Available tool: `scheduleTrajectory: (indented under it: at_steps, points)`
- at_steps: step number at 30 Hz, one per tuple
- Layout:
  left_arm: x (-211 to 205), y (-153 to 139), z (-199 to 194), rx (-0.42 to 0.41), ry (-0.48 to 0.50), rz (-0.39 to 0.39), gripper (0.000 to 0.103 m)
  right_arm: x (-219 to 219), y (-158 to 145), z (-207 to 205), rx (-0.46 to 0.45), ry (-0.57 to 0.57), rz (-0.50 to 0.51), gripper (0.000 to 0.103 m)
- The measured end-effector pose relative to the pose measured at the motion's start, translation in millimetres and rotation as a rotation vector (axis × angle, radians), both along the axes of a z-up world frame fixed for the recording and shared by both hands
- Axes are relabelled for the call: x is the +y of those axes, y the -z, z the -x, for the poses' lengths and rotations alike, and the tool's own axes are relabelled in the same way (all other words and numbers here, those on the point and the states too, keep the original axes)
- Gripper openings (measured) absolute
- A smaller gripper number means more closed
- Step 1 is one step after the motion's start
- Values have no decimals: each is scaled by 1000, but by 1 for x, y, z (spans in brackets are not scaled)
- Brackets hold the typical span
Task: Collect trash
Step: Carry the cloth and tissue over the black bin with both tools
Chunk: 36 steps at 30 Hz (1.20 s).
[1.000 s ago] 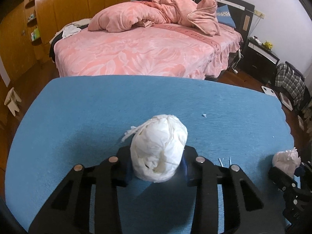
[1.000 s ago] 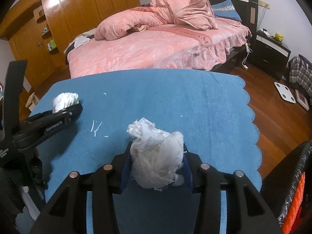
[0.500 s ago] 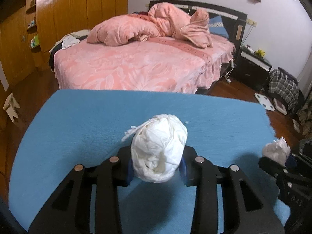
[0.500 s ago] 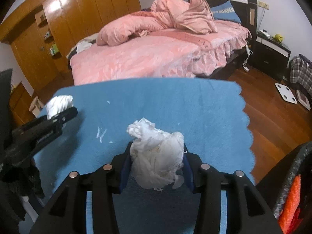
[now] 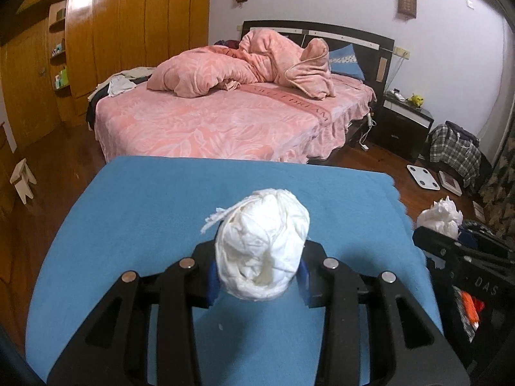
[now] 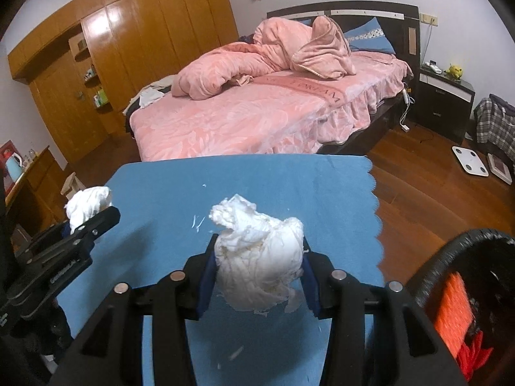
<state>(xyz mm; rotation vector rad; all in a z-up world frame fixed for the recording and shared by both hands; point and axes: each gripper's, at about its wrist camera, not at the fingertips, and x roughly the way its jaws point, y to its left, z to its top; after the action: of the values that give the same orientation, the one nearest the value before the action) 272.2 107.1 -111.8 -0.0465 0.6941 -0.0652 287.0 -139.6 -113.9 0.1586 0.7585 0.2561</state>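
A tight white ball of tissue (image 5: pixel 262 244) is clamped in my left gripper (image 5: pixel 259 273), held above the blue cloth (image 5: pixel 135 225). My right gripper (image 6: pixel 257 273) is shut on a looser crumpled white tissue wad (image 6: pixel 260 263). Each view shows the other gripper at its side: the right one with its wad (image 5: pixel 439 215) at the right edge of the left wrist view, the left one with its ball (image 6: pixel 88 204) at the left edge of the right wrist view. Small white paper shreds (image 6: pixel 198 222) lie on the cloth.
A black bin (image 6: pixel 466 305) with orange and red contents stands at the lower right beside the blue-covered table. Beyond the table are a pink bed (image 5: pixel 225 119), wooden wardrobes (image 5: pixel 106 48), a dark nightstand (image 5: pixel 405 122), a white scale (image 6: pixel 470 160) and a small stool (image 5: pixel 22 183) on the wood floor.
Both grippers have risen and pulled back from the cloth, each still holding its tissue. The table looks smaller and lower, and the bin comes further into the right wrist view.
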Motion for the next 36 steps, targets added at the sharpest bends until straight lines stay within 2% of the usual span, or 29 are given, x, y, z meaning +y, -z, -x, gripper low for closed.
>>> scheduleTrajectory:
  at_steps: [12,20,36]
  points:
    - [-30,-42,86,-76,54,29,36,-24,-39,86,-83,-7,-12,46]
    - [-56,-58,129,-90,92,32,37,-43,-65,135,-146,7,-14,46]
    - [-120,-85,195,-160,218,29,38,-99,-81,204,-213,92,24,46]
